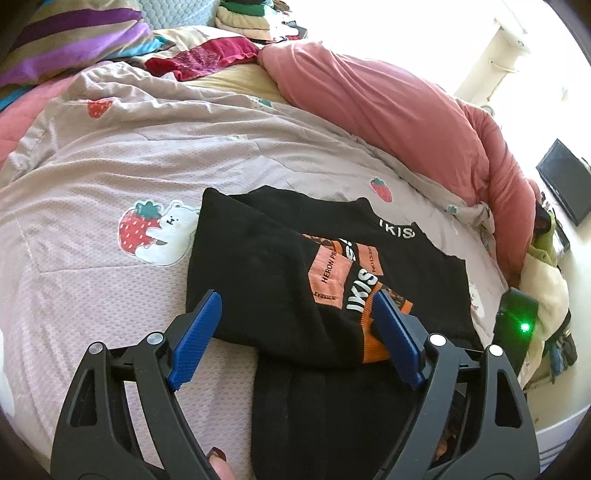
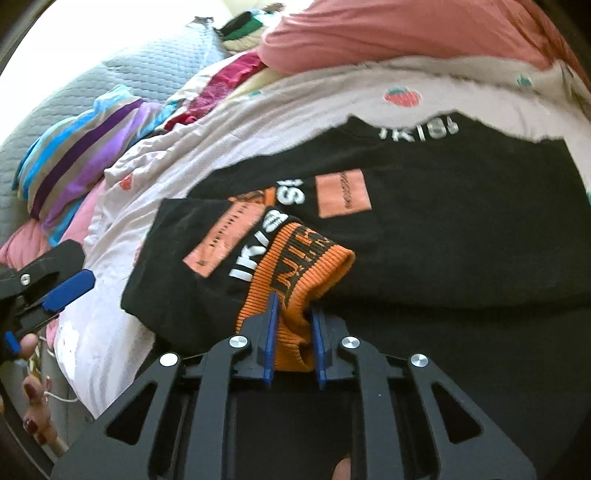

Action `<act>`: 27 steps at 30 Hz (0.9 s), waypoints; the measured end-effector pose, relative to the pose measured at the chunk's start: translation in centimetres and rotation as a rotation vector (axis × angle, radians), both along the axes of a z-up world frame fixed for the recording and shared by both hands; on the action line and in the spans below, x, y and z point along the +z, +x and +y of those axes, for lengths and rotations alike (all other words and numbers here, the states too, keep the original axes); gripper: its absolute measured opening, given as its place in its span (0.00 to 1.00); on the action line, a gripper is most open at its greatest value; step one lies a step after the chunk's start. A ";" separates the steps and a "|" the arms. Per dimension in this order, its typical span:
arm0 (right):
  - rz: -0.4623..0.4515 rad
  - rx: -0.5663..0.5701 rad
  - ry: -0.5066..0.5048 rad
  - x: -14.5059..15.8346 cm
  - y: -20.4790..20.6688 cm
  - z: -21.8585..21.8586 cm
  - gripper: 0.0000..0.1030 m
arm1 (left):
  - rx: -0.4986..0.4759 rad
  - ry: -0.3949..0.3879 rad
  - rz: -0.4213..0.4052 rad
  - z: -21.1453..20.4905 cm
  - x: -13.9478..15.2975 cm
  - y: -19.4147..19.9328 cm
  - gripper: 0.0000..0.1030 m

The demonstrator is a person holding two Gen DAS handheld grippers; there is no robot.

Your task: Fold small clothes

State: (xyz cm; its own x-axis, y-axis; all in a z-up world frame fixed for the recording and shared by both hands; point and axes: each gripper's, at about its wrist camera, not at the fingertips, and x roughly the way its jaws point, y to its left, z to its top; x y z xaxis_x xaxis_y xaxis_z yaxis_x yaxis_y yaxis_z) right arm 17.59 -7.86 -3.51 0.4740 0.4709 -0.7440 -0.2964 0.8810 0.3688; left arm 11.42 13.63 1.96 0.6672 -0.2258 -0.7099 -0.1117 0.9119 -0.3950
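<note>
Bedspread (image 1: 110,177), pink with strawberry print, carries black sweater (image 1: 258,258) lying partly folded, sleeve laid across chest print. Left gripper (image 1: 295,325) hovers above sweater's near edge, jaws wide, nothing between. Right gripper (image 2: 293,332) narrow, pinching orange ribbed cuff (image 2: 295,266). Pink duvet (image 1: 406,110) bunched far right.

Bedcover: pale pink quilt (image 1: 122,162) printed with strawberries and a white bear (image 1: 168,236)
Far side: rumpled salmon-pink duvet (image 1: 402,110)
Pillows: striped purple, blue and tan pillow (image 2: 85,147) lying on a grey-blue quilted one (image 2: 147,62)
Behind: stack of folded clothes (image 1: 251,22)
Right edge: dark screen (image 1: 565,181)
</note>
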 end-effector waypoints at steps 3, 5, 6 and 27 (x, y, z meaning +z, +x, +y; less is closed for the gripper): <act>-0.053 0.028 0.000 1.6 -0.2 0.2 0.11 | 0.012 -0.005 0.000 0.6 0.0 -0.4 0.74; -0.092 0.050 -0.014 2.8 -0.1 0.4 0.10 | 0.020 -0.001 0.003 0.9 0.1 -0.5 0.75; -0.113 0.061 -0.021 3.5 0.0 0.6 0.10 | 0.027 0.000 0.003 1.1 0.1 -0.6 0.75; -0.350 0.078 -0.090 12.7 3.2 -2.0 0.07 | 0.089 -0.021 -0.011 3.2 0.9 -2.1 0.75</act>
State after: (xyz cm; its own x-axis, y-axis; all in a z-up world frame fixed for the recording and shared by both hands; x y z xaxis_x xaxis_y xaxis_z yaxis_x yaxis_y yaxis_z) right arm 20.76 -9.88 9.21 0.6725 0.4558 -0.5831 -0.4586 0.8750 0.1551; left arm 9.33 16.86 2.88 0.6926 -0.1798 -0.6986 -0.1875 0.8903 -0.4151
